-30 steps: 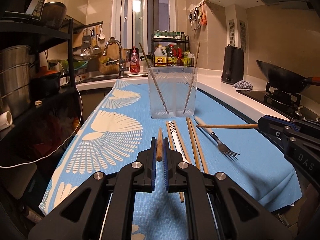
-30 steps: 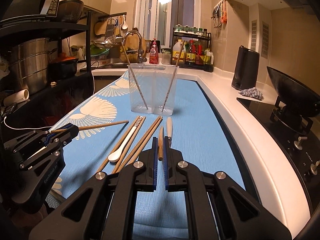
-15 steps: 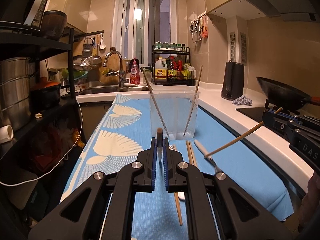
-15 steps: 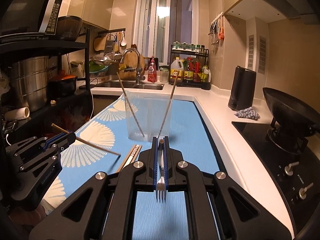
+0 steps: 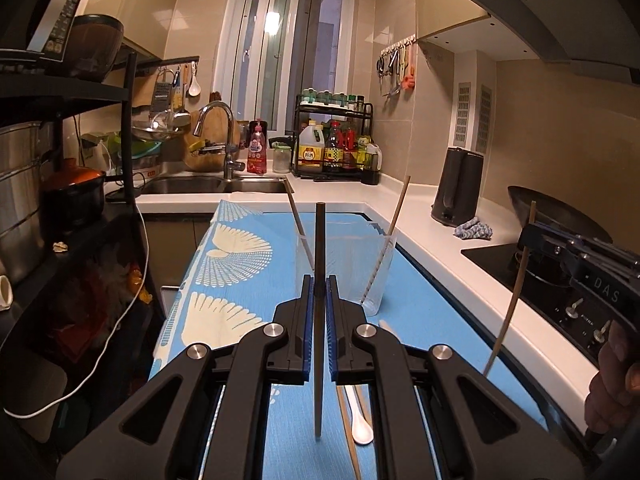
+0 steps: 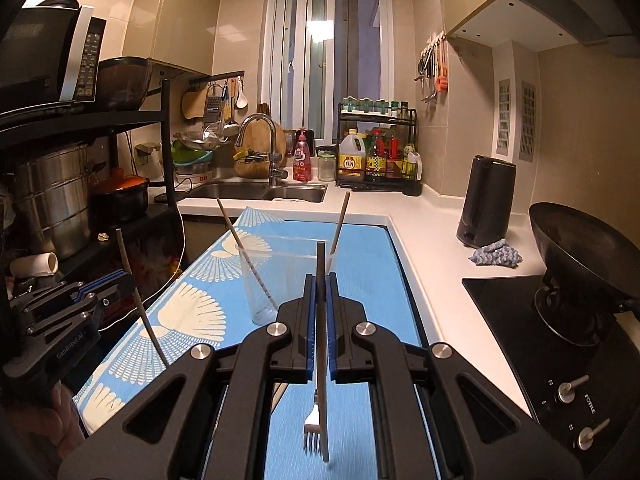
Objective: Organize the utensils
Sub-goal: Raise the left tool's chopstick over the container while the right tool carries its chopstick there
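My left gripper (image 5: 320,284) is shut on a wooden chopstick (image 5: 319,360) that stands nearly upright above the blue cloth (image 5: 232,304). My right gripper (image 6: 320,284) is shut on a wooden-handled fork (image 6: 316,420), tines hanging down; it also shows in the left wrist view (image 5: 532,240). The clear plastic holder (image 5: 378,272) stands ahead on the cloth with two chopsticks leaning in it; it also shows in the right wrist view (image 6: 260,284). A white spoon (image 5: 360,424) and more chopsticks (image 5: 348,436) lie on the cloth below the left gripper.
A sink and tap (image 5: 220,148) are at the back. A bottle rack (image 5: 336,148), a black kettle (image 5: 460,196), a wok (image 6: 580,256) on the hob and a rag (image 6: 496,258) are on the right. A black shelf with pots (image 6: 52,196) stands on the left.
Both grippers have lifted off the cloth with their utensils. The chopstick and the fork have swung from lying flat to nearly upright, and both grippers have risen higher above the cloth.
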Demonstrator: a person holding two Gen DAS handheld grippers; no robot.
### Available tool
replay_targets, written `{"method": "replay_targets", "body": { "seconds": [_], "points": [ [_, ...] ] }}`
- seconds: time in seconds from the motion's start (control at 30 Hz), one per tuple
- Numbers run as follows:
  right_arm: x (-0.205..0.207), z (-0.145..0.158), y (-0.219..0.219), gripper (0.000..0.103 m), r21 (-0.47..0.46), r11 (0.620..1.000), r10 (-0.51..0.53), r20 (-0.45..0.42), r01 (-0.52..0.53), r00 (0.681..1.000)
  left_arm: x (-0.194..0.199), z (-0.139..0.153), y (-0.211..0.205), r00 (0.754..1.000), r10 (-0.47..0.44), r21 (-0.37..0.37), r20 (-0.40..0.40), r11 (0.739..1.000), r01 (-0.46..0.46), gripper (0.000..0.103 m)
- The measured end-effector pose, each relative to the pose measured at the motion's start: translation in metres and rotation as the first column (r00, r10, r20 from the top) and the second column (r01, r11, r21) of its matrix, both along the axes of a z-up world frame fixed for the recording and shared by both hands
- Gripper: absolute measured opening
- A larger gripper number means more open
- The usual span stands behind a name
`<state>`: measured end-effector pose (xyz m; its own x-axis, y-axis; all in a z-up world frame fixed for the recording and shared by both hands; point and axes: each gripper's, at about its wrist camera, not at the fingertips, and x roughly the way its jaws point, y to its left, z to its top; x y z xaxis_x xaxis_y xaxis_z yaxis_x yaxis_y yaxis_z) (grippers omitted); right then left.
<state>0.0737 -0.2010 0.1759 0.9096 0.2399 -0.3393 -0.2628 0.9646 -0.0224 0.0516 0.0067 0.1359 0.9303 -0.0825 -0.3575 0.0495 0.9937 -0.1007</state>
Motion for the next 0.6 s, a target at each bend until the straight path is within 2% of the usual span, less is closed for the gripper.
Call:
{"method": "replay_targets", "body": {
  "seconds": [0.27, 0.43, 0.6],
  "points": [
    [0.014, 0.011, 0.003, 0.005, 0.011, 1.000, 0.013, -0.012, -0.013, 1.000, 0.021, 0.012, 0.009, 0.998, -0.031, -0.033, -0.056, 0.999, 0.029, 0.006],
    [0.030, 0.035, 0.009, 0.005, 0.012, 0.999, 0.040, 0.018, -0.040, 0.999, 0.042, 0.029, 0.015, 0.995, -0.060, -0.066, -0.082, 0.996, 0.054, 0.006],
    [0.054, 0.065, 0.016, 0.005, 0.029, 0.997, 0.072, 0.054, -0.074, 0.996, 0.068, 0.059, 0.016, 0.994, -0.094, -0.074, -0.063, 0.993, 0.089, 0.006]
  ]
}}
